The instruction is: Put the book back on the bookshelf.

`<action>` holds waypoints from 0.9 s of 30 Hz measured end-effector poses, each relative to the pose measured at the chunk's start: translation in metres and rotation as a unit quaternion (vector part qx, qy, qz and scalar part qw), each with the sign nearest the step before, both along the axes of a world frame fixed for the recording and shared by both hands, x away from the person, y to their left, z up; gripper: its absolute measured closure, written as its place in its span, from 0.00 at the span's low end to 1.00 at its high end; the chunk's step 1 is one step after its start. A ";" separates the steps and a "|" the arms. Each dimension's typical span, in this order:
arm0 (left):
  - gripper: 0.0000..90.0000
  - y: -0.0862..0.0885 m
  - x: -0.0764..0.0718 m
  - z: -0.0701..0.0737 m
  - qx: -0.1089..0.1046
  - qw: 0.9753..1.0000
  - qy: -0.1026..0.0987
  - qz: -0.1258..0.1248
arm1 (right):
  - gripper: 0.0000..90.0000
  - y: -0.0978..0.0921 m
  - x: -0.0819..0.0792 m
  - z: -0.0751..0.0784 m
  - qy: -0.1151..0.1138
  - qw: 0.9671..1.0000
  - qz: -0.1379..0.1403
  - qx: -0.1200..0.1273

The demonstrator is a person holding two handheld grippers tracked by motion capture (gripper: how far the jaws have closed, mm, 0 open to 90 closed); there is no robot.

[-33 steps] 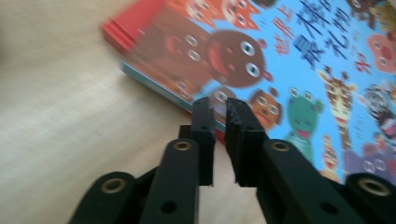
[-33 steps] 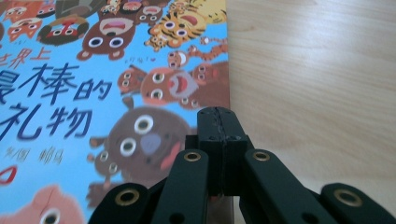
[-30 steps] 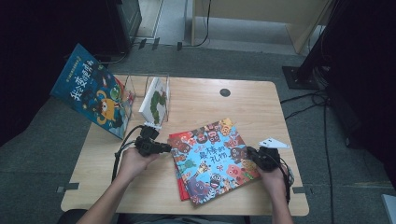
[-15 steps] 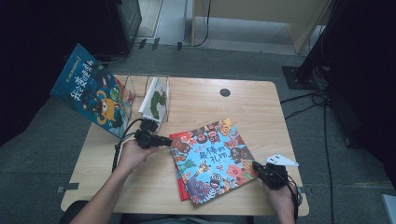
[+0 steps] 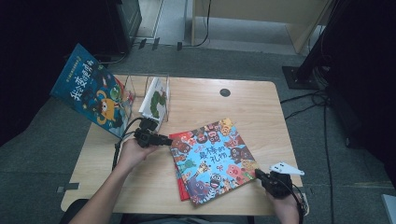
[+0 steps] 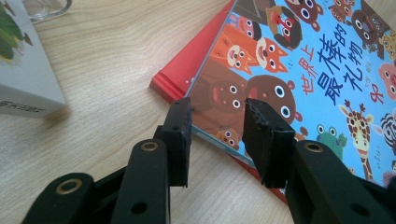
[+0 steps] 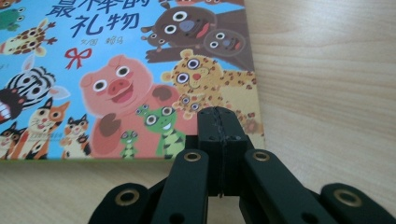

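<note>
Fingers on my left gripper [image 6: 215,140] sit apart over the animal book's [image 5: 212,158] corner; right gripper [image 7: 219,126] fingers pressed together at its opposite corner, maybe pinching the cover. Book's flat on the bench [image 5: 243,105], atop a red one [image 6: 187,70]; I'd slide under only the top cover.

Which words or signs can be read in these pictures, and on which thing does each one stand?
"世界上最棒的礼物": dark blue title on the blue animal book lying on the red book.
Small dark line under that title, seen in the right gripper view: too small to read.
Large yellow characters on the blue book leaning at the table's left edge: too blurred to read.
White book in the clear stand: no readable text.
</note>
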State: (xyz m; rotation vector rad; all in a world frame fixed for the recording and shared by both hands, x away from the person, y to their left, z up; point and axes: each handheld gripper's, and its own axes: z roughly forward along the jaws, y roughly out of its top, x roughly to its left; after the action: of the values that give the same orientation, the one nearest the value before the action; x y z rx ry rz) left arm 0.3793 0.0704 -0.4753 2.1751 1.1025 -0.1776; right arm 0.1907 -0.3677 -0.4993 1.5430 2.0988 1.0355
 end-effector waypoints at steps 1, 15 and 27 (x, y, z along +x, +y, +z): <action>0.69 0.000 0.000 0.000 0.001 1.000 -0.001 -0.001 | 1.00 0.000 -0.002 0.000 0.001 1.000 0.000 0.001; 0.54 0.000 0.001 -0.002 -0.004 1.000 -0.002 0.002 | 1.00 -0.003 -0.002 -0.003 0.016 1.000 0.005 -0.022; 0.53 -0.005 -0.006 -0.009 0.013 1.000 0.010 -0.010 | 1.00 -0.004 0.033 -0.005 0.003 1.000 0.001 -0.020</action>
State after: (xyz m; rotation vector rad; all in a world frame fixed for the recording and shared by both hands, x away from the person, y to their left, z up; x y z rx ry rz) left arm 0.3738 0.0656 -0.4841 2.2130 1.0999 -0.1968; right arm 0.2233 -0.3713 -0.5040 1.5263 2.1134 0.9838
